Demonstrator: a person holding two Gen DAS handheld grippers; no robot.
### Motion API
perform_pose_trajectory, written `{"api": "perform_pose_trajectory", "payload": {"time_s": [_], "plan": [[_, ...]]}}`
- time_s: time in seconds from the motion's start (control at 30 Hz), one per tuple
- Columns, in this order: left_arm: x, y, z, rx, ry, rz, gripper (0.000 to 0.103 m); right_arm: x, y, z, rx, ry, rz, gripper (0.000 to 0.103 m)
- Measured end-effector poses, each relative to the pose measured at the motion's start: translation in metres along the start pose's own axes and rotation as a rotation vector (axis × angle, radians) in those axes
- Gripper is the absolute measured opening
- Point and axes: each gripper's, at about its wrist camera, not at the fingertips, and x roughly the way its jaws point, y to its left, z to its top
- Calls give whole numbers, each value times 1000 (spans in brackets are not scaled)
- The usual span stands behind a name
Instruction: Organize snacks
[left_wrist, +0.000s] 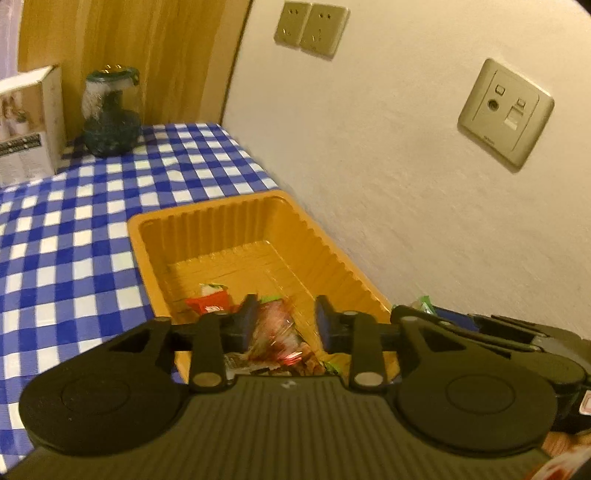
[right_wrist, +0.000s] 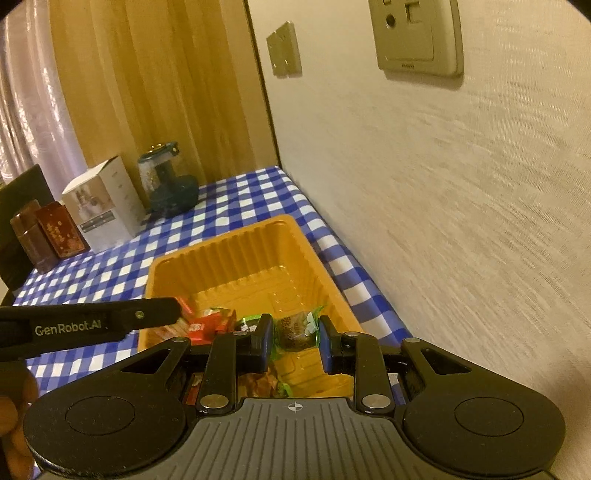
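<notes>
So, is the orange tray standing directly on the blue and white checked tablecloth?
Yes, the orange tray rests on the checked tablecloth, close to the wall.

Jar (right_wrist: 168, 182), white box (right_wrist: 105, 206) (checked cloth (left_wrist: 74, 240)).

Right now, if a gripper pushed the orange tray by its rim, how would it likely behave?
The orange tray looks like thin moulded plastic with ribbed walls, so its rim would probably flex. Holding only a few wrapped snacks, it is likely light and may slide across the checked tablecloth rather than tip.
</notes>
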Motion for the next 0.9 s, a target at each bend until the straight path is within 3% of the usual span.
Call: {"api": "perform_pose_trajectory", "payload": {"time_s": [0.6,0.7,0.73,0.8,0.9], "plan": [[-23,32,-19,-16,-25,85,34,16,14,10,17,-9,56,26],[-25,34,-19,-12,-27,94,44,21,18,16,11,-32,90,27],[-26,34,-19,-9,-28,97,46,23,18,18,17,-31,100,35],[-29,35,-19,-4,-28,98,49,25,18,21,40,-34,105,65],[-33,35,-21,-3,-31,97,52,20,18,22,49,-52,109,65]]}}
